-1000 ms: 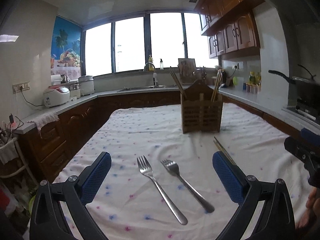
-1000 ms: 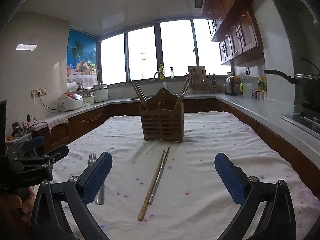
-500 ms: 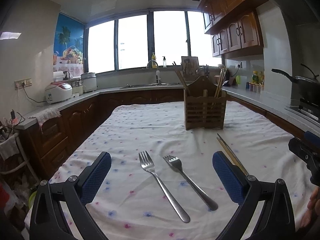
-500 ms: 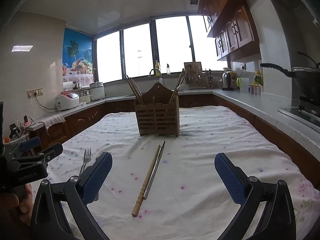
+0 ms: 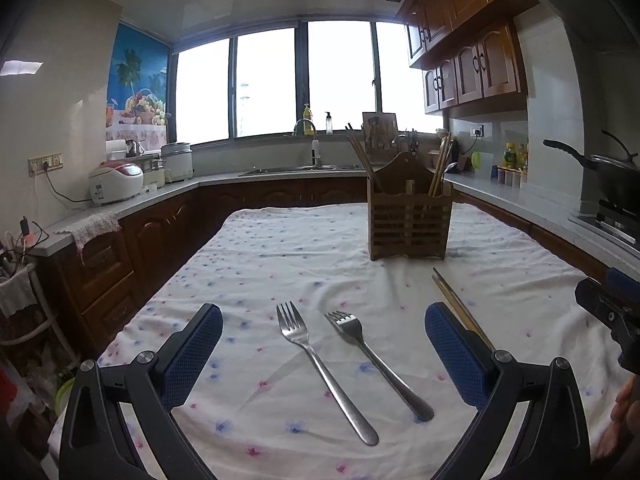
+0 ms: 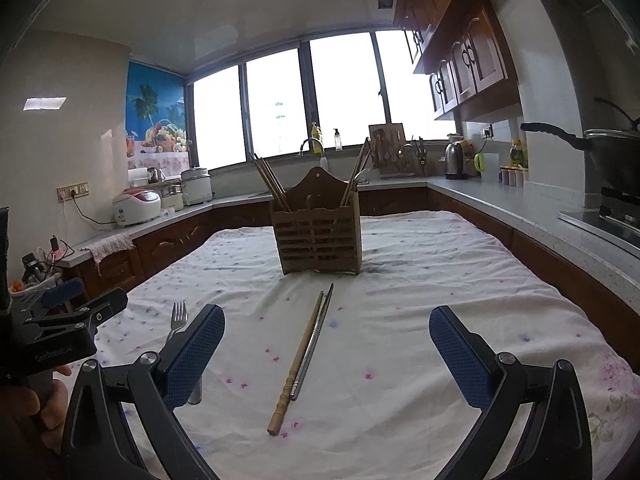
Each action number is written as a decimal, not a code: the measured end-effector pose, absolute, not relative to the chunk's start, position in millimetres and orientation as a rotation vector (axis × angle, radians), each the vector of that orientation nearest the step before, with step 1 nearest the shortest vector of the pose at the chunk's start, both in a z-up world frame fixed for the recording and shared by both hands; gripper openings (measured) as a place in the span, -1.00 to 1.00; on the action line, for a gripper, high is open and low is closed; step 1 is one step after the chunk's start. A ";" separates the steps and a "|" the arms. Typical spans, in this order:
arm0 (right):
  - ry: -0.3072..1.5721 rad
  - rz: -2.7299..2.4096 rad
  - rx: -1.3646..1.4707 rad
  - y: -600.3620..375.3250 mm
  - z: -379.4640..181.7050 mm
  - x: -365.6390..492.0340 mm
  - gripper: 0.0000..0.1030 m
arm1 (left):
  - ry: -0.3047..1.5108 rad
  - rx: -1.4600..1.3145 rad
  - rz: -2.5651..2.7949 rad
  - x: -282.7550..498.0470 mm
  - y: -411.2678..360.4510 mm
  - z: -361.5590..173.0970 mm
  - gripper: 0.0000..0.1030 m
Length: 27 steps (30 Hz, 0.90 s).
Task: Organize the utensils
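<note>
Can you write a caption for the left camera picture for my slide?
Open left tool above two forks on a flowery tablecloth, with a wooden utensil holder behind.

left wrist: low over table, faces window | right wrist: same, seemingly nearer | shared: utensil holder (image 5: 409, 220) (image 6: 317, 238)
</note>
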State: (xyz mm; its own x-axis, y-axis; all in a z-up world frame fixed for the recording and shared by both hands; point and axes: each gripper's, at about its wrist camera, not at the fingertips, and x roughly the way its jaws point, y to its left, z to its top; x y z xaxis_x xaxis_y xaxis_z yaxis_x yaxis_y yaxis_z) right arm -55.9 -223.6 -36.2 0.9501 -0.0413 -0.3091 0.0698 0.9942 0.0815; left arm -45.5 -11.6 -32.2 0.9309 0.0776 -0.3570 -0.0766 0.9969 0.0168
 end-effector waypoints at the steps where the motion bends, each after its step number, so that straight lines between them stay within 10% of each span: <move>1: 0.310 -0.059 0.088 -223.3 -35.7 -56.3 1.00 | 0.366 0.001 0.080 -45.4 -11.5 -31.9 0.99; 27: 0.295 -0.058 0.089 -221.5 -33.7 -55.0 1.00 | 0.357 0.005 0.084 -43.9 -15.0 -35.2 0.99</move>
State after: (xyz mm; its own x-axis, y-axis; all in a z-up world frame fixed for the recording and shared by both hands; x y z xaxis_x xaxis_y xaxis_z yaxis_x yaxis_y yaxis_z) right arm -55.0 -221.5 -33.7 0.9553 -0.0444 -0.2923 0.0703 0.9944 0.0786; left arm -43.9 -15.0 -35.2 0.9334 0.0827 -0.3491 -0.0810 0.9965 0.0194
